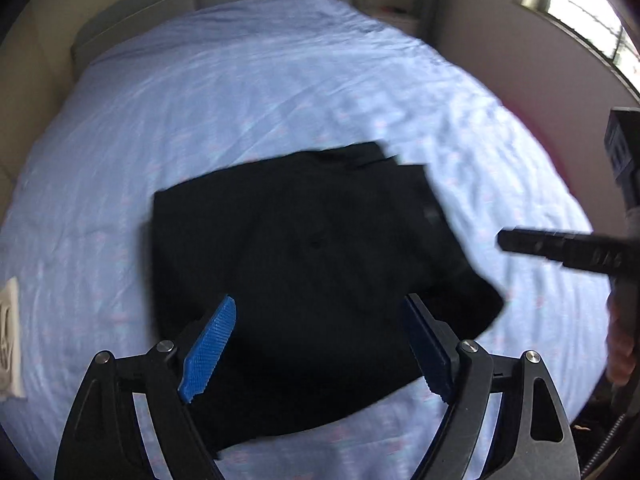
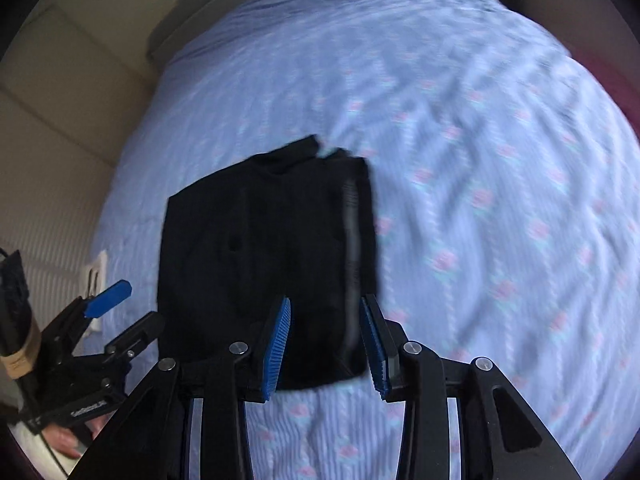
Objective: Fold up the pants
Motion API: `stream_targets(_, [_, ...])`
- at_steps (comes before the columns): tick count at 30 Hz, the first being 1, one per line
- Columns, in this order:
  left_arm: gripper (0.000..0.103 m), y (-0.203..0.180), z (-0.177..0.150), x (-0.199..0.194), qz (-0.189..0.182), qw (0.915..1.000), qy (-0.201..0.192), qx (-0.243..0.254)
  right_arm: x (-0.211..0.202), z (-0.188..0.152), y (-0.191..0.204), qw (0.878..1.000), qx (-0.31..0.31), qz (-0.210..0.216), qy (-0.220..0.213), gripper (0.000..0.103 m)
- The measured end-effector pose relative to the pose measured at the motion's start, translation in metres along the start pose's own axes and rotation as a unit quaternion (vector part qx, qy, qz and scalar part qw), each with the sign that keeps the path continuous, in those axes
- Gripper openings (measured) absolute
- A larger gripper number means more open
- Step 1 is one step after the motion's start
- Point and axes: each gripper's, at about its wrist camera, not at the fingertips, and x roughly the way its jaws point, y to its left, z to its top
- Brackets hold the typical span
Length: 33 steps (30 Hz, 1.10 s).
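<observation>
Now folded black pants (image 1: pixel 312 264) on floral bedsheet (image 1: pixel 240 100), left claw (image 1: pixel 320 344) spread empty, right claw (image 2: pixel 326 344) parted, gripping nothing.

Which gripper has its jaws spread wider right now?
The left gripper: its blue pads stand far apart over the black pants, while the right gripper shows a much narrower gap.

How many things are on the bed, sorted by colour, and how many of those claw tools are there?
Black: 1, the folded pants.
White: 1, a small item at the edge of the bed; too blurred to identify.
Grippers: 2, left gripper, right gripper.
Total: 4.
</observation>
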Motion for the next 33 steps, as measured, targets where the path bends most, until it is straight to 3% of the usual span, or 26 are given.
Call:
stream_targets(4, [0.083,0.039,-0.010,0.019,0.046,0.9979,0.026,-0.037,0.050,0.021,0.012,0.999,-0.026,0.004,0.038,0.038])
stream_targets(9, [0.083,0.065,-0.032,0.018,0.039,0.9945,0.047,-0.084,0.096,0.027,0.008,0.997,-0.007,-0.026,0.076,0.038])
stream_targets(14, [0.083,0.064,-0.031,0.017,0.020,0.9944,0.053,-0.089,0.093,0.025,0.008,0.997,0.007,-0.044,0.062,0.038])
stream_targets(18, [0.083,0.063,-0.022,0.019,0.011,0.9953,0.046,-0.085,0.097,0.025,-0.001,0.996,0.034,-0.029,0.077,0.038])
stream_targets(20, [0.083,0.060,-0.019,0.017,0.005,0.9954,0.044,-0.085,0.094,0.024,0.007,0.996,0.022,-0.011,0.087,0.037])
stream_targets(22, [0.083,0.059,-0.018,0.015,-0.006,0.9953,0.041,-0.088,0.084,0.025,0.018,0.998,0.000,-0.016,0.068,0.035])
stream_targets(26, [0.083,0.055,-0.017,0.011,-0.024,0.9947,0.039,-0.092,0.074,0.032,0.026,0.997,0.006,0.055,0.047,0.029])
stream_targets(29, [0.083,0.050,-0.017,0.008,-0.025,0.9947,0.038,-0.092,0.089,0.036,0.017,0.998,0.009,-0.002,0.060,0.029])
stream_targets(32, [0.083,0.046,-0.020,0.008,-0.029,0.9942,0.044,-0.094,0.095,0.033,0.004,0.996,0.045,0.028,0.066,0.029])
stream_targets(33, [0.083,0.045,-0.020,0.008,-0.031,0.9939,0.047,-0.094,0.099,0.033,0.002,0.996,0.048,0.032,0.072,0.023])
